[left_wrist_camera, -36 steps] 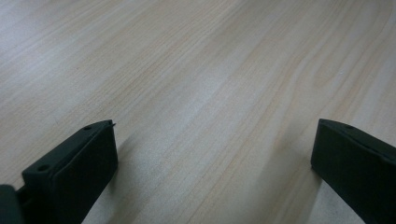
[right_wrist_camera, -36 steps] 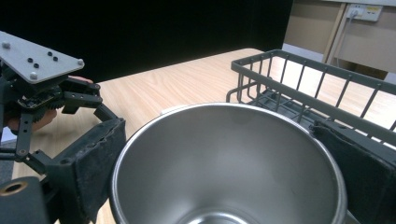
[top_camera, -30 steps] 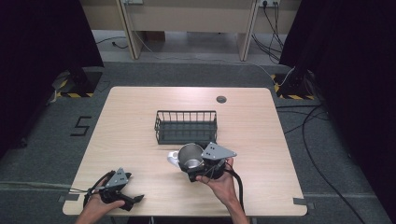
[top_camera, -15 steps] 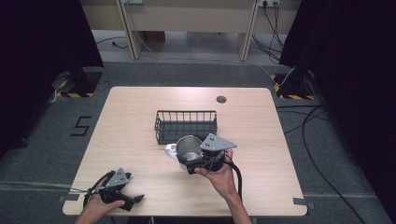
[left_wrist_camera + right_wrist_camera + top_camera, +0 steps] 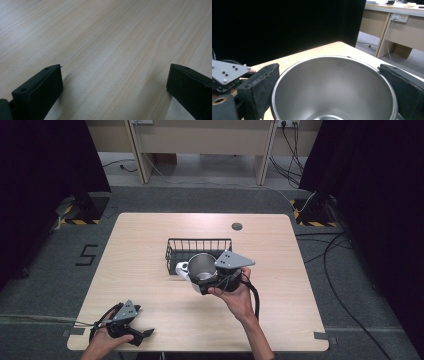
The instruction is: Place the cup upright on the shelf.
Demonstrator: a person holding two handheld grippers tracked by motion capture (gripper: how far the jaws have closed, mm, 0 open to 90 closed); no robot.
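Right hand-held gripper (image 5: pixel 205 281) clamps the steel cup (image 5: pixel 201 266) across its rim, mouth up, lifted just in front of the wire basket (image 5: pixel 198 245), likely so it drops in upright. Left hand-held gripper (image 5: pixel 131 332) rests on the desk (image 5: pixel 150 235), jaws wide, empty, out of the way.

Light wooden table (image 5: pixel 150 250) with a round cable port (image 5: pixel 237 226); a black wire basket (image 5: pixel 198 245) stands at its centre.
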